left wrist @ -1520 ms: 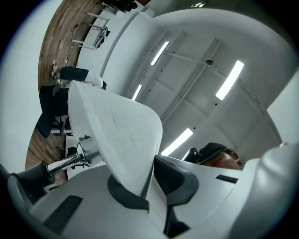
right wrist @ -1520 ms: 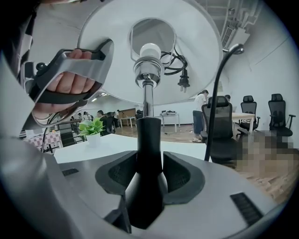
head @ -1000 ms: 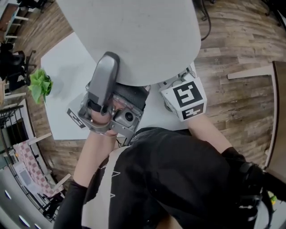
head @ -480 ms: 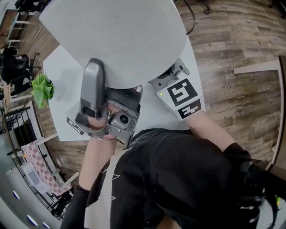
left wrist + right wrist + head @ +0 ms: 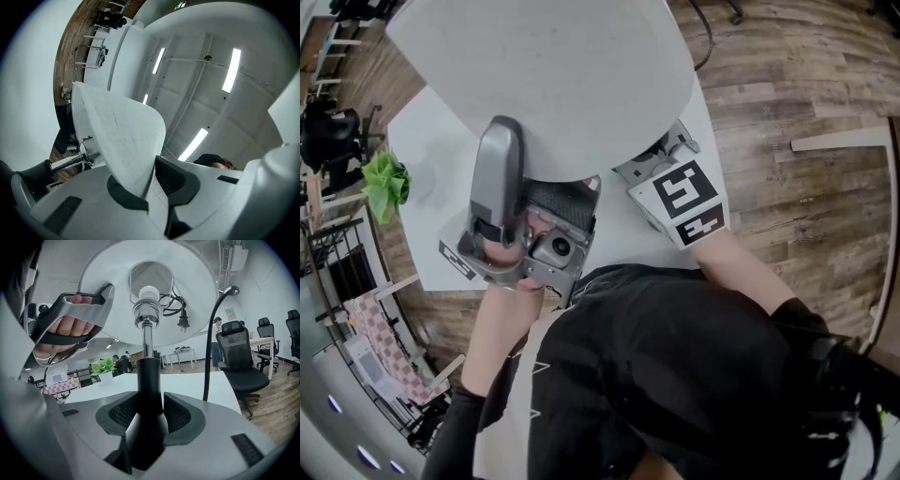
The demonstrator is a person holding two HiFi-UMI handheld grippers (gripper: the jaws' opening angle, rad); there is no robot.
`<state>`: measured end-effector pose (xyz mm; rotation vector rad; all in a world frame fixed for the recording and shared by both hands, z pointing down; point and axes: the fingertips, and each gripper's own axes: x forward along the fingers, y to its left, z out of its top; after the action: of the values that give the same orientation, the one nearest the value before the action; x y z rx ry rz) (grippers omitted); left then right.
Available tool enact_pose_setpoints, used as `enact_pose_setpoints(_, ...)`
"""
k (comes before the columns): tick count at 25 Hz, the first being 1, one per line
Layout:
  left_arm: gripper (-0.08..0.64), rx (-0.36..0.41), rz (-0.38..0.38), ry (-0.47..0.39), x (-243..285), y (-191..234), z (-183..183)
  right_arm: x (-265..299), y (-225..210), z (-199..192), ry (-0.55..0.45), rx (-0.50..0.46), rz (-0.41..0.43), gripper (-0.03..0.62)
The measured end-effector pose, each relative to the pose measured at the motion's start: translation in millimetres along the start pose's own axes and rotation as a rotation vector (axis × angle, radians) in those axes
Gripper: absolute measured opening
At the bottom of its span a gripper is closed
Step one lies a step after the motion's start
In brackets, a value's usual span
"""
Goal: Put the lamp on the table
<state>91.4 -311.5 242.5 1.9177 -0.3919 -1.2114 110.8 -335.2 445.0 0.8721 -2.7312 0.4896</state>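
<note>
The lamp (image 5: 553, 84) hangs over the table (image 5: 431, 159), its black stem (image 5: 149, 380) clamped between the right gripper's (image 5: 150, 416) jaws and its white shade's (image 5: 122, 140) rim pinched by the left gripper (image 5: 150, 187), with a plant (image 5: 386, 183) at the table's left edge.

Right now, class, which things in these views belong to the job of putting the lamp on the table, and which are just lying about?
Belongs to the job: lampshade, pinched by the left gripper; lamp stem, clamped by the right gripper; white table.
Just lying about: green plant; office chair.
</note>
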Motion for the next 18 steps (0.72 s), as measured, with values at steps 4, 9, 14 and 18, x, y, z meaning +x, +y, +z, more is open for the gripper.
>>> enact_pose_setpoints(4,0.054,-0.004,0.005,0.006,-0.6,1.1,-1.1,0.4,-1.0,-1.5,0.001,0.005,0.0,0.179)
enact_pose_setpoints(9,0.057,-0.001,0.009,0.007,-2.2,2.1,-1.6,1.4,-1.2,-4.3,0.006,0.011,-0.004,0.179)
enact_pose_setpoints(14,0.061,0.016,0.0,0.006,-5.0,0.6,-2.2,1.2,-0.5,-4.2,0.007,0.017,0.006,0.181)
enact_pose_setpoints(18,0.073,0.022,0.015,0.017,-8.8,-0.4,-9.4,-2.5,-0.5,-7.3,0.007,0.014,-0.001,0.181)
